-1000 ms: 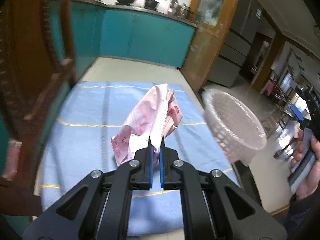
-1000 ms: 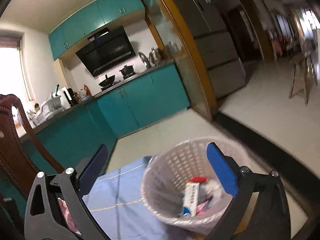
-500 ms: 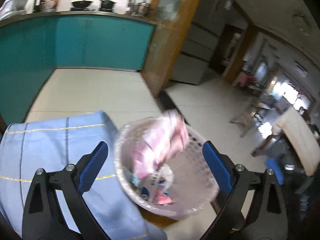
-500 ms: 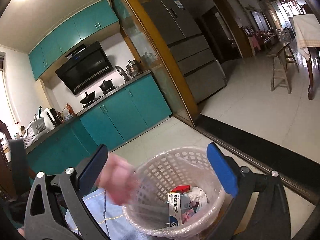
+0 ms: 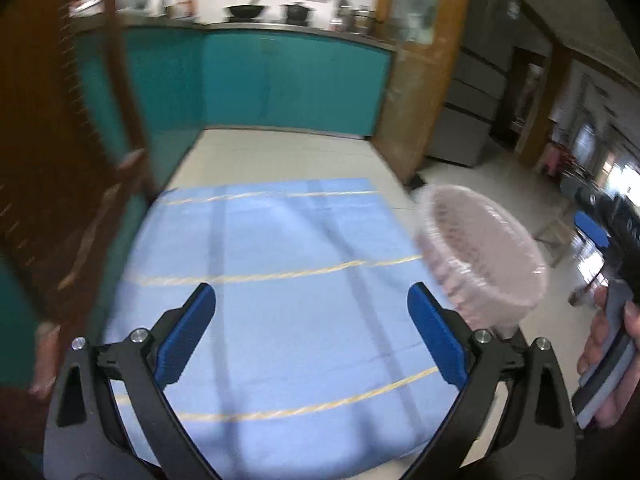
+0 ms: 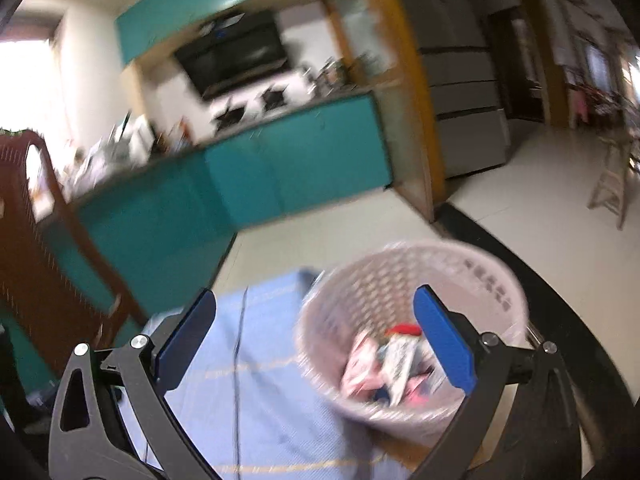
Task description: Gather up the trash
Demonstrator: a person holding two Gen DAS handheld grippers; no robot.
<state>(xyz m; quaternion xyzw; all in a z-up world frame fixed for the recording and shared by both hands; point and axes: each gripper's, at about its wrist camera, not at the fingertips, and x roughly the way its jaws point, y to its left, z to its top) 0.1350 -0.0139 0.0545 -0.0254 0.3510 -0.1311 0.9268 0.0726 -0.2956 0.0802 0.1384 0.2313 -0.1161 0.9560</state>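
The pale lattice basket [image 6: 412,320], lined with clear plastic, stands at the blue cloth's edge, holding crumpled wrappers [image 6: 388,364].

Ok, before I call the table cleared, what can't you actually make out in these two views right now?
- Basket contents: right wrist view, motion blur; a pink wrapper and a box show, nothing else can be sorted out.
- Basket inside: left wrist view, its near wall hides it.
- Near edge of the blue cloth: both views, gripper frames cover it.
- Floor beside the table: cut off by the frame edges.
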